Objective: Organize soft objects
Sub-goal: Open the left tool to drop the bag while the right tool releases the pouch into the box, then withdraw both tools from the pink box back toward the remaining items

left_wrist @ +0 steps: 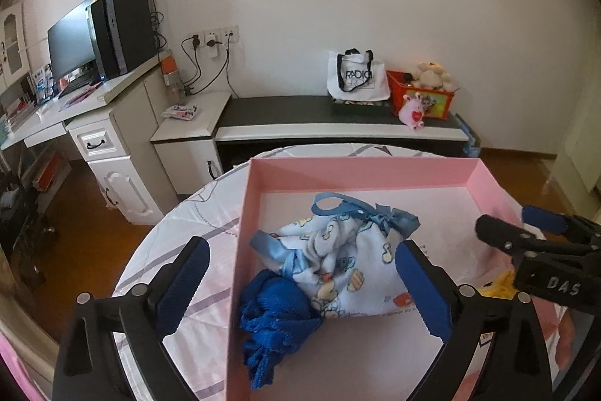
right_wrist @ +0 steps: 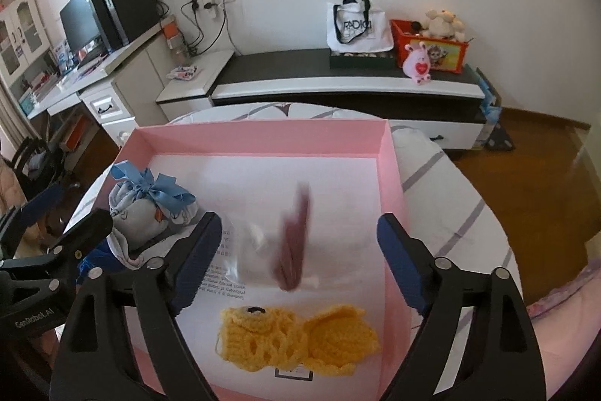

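Note:
A pink box (left_wrist: 360,171) (right_wrist: 263,141) stands open on a round table. Inside lie a printed cloth pouch with a blue ribbon (left_wrist: 338,250) (right_wrist: 146,205), a blue knitted piece (left_wrist: 274,318), a yellow crochet piece (right_wrist: 285,337) and a maroon item in a clear bag (right_wrist: 293,247), which is blurred. My left gripper (left_wrist: 304,284) is open, its jaws on either side of the pouch and blue piece. My right gripper (right_wrist: 296,258) is open above the bag and the yellow piece; it also shows in the left wrist view (left_wrist: 522,232).
The table has a white cloth with grey lines (left_wrist: 180,250) (right_wrist: 443,213). Behind it is a low black-and-white cabinet (left_wrist: 338,123) (right_wrist: 338,77) with a white tote bag (left_wrist: 357,74) and an orange toy box (left_wrist: 420,96). A desk with a computer (left_wrist: 112,36) stands at the left.

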`<state>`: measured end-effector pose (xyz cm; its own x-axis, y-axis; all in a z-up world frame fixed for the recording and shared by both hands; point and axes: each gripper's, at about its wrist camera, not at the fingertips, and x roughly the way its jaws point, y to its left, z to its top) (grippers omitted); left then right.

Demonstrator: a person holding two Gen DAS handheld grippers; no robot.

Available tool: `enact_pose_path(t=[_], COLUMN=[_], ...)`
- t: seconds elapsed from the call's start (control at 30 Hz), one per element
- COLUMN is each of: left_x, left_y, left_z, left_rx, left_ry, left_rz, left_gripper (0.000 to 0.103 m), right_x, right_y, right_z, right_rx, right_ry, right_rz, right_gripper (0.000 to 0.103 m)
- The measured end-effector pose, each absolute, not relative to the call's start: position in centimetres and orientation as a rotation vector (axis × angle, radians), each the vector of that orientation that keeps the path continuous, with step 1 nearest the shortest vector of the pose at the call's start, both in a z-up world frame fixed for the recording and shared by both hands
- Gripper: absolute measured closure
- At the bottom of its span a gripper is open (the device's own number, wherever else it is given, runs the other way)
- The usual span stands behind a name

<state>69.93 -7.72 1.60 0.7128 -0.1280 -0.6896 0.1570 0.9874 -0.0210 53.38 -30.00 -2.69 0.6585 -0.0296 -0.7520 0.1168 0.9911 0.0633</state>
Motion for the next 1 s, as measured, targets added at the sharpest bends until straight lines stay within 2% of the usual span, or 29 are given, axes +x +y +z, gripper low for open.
enact_pose_path(t=[0.03, 0.1, 0.67, 1.0], left_x=[69.1, 68.6, 66.4, 61.8], left_y=[-7.4, -7.2, -7.2, -6.6], left_z=[1.8, 1.9, 1.9, 3.6], left_rx=[0.038, 0.037, 0.031, 0.025], left_ry=[0.759, 0.754, 0.748, 0.716], left_rz=[-0.155, -0.145, -0.128, -0.130], left_gripper=[0.005, 0.005, 0.005, 0.005], right_x=[53.2, 52.9, 51.8, 48.6], right_y=[-30.1, -30.2, -30.1, -29.4], right_z=[-2.5, -2.1, -1.3, 0.2], right_rx=[0.112, 0.106, 0.087, 0.078], right_ry=[0.841, 0.826, 0.841, 0.813], right_rz=[-0.093, -0.119, -0.137, -0.133], right_gripper=[0.010, 0.007, 0.007, 0.007])
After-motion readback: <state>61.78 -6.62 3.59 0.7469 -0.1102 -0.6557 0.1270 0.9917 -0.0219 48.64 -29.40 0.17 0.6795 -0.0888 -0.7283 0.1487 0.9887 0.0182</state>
